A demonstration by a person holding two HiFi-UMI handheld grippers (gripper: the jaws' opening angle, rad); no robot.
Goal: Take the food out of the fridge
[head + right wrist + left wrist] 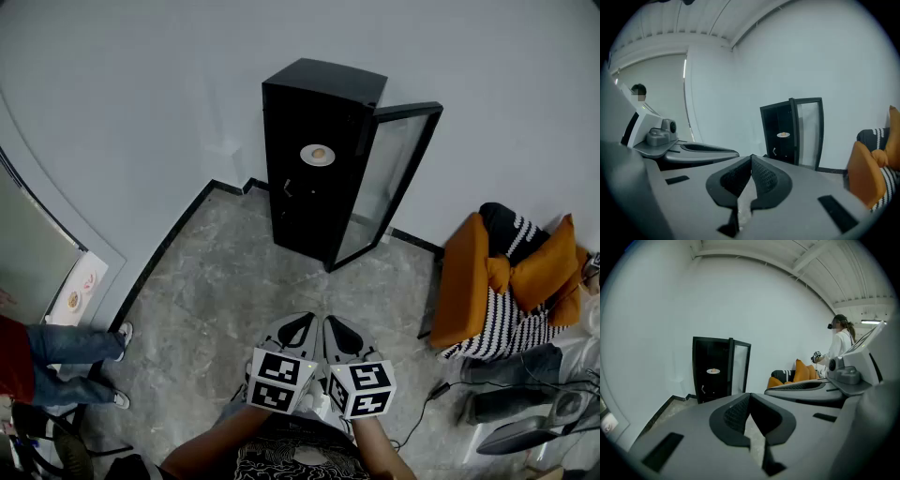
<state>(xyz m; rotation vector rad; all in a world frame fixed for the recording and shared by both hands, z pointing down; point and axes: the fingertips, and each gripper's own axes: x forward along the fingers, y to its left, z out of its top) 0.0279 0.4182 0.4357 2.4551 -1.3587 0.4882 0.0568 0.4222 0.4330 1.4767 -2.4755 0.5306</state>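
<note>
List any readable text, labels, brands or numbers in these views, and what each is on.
No readable text in any view.
Left marker cube and right marker cube: black-and-white square patterns only, no letters or digits.
White panel at the left of the head view: round pictures; any print is too small to read.
Fridge: no label or brand visible.

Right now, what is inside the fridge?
A white plate with one small brownish food item sits on a shelf in the fridge, whose glass door stands open. The rest of the interior is too dark to read.
</note>
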